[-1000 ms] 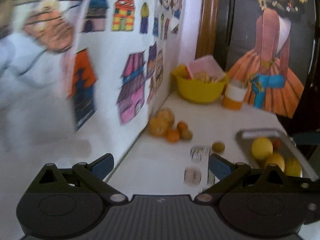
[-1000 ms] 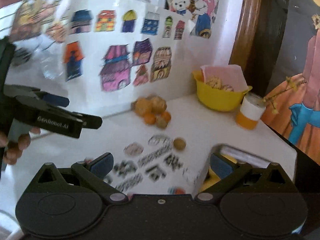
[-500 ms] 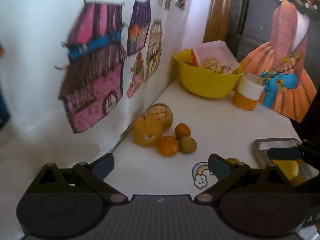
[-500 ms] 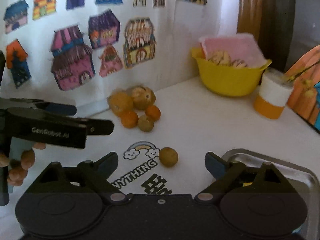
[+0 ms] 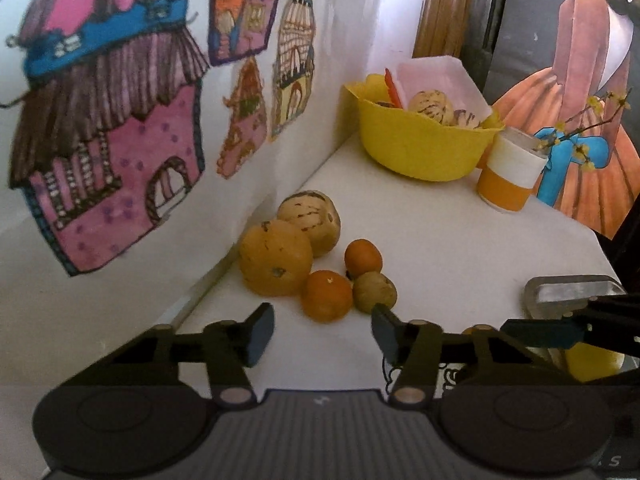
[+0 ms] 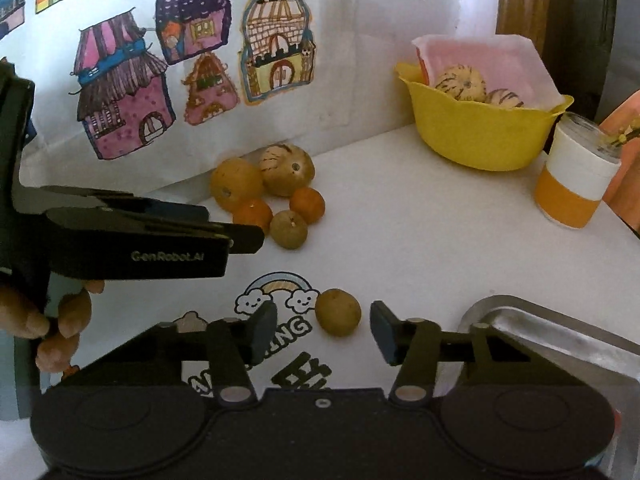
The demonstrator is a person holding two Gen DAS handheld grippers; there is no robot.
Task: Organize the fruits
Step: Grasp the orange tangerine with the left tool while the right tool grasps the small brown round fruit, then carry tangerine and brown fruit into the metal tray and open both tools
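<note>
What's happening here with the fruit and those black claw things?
A person is sorting fruit using a handheld claw in each hand. The right claw is open around a lone brownish fruit beside a metal tray. The left claw is open just short of a small orange in the fruit pile by the wall. Neither has gripped anything yet.

Left tongs (image 5: pixel 322 334): we see black linkage arms, dark blue pads, round metal rivets near our ribbed grey housing.
Right tongs (image 6: pixel 323 330): we see the same black arms, blue pads, silver rivets, one small screw behind the pads.
Marking: white "GenRobot.AI" along the left tongs' side.
Hand (image 6: pixel 48 328): beneath the left tongs; we see no sleeve.
</note>
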